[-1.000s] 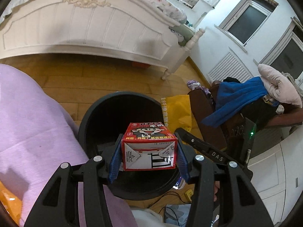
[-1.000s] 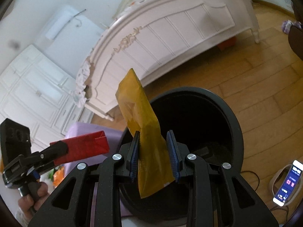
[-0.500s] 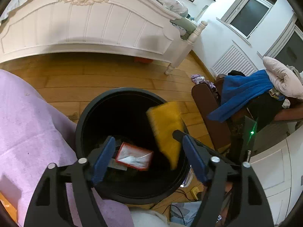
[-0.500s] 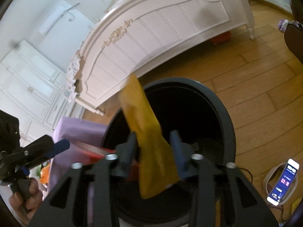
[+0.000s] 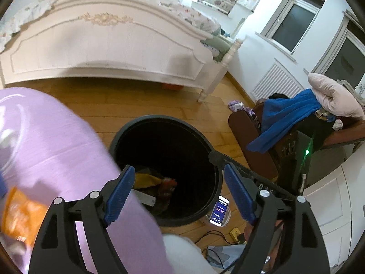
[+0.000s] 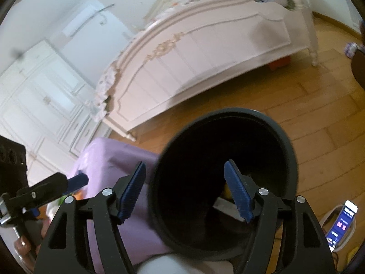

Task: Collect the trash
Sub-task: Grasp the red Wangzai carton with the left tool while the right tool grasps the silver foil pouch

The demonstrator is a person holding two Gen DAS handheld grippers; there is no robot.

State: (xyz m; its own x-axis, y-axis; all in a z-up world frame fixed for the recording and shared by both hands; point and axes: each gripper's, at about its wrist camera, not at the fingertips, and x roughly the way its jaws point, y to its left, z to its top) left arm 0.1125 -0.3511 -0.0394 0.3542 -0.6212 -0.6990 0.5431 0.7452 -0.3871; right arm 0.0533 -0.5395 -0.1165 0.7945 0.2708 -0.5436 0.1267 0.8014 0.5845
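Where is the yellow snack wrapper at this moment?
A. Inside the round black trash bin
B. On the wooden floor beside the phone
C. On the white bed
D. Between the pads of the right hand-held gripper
A: in the left wrist view the yellow snack wrapper lies down inside the round black trash bin, among other trash, and nothing is between the pads of either hand-held gripper.

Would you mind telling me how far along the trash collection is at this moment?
Done: a yellow wrapper and a red packet lie inside the black bin. In hand: nothing; the left gripper and right gripper have just been opening and stand empty above the bin. Left: an orange packet lies on the purple cloth.
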